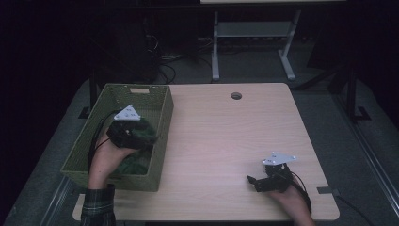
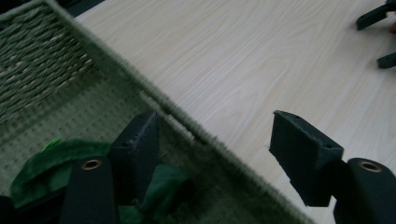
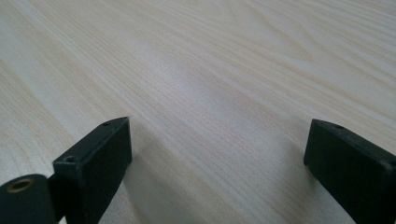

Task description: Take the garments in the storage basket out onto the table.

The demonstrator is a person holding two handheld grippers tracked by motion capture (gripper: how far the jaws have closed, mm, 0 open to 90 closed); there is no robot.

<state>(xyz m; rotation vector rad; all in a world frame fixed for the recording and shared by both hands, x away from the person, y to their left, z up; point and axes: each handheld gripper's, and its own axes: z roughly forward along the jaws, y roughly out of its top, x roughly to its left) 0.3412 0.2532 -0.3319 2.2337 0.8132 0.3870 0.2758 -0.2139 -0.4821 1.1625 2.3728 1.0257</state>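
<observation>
In the high view, our left gripper (image 1: 126, 133) hangs inside the green woven basket (image 1: 162, 123) at the table's (image 1: 226, 136) nine o'clock side, just above a dark green cloth (image 1: 136, 162) that lies bunched on the basket floor toward six o'clock. Our right gripper (image 1: 256, 182) rests low over bare wood at about five o'clock, well apart from the basket. We judge the cloth as already delivered into the basket, with only the withdrawal of the left hand left to do; no other loose item sits on the tabletop. In the left gripper view, the jaws stand apart with nothing pressed between them, so we call that gripper released: the left jaw is over the cloth (image 2: 42, 163) and the right jaw over the table (image 2: 233, 56), with the basket's rim (image 2: 154, 98) running diagonally from eleven o'clock to five o'clock between them. That rim is the edge to mind, since the jaws straddle it and a level pull could catch the wall; lifting first looks safer to us. The other gripper's jaw tips show at one o'clock, well apart. In the right gripper view, the jaws are spread wide and empty over plain wood (image 3: 210, 70), open room lying ahead toward twelve o'clock and to both sides.
</observation>
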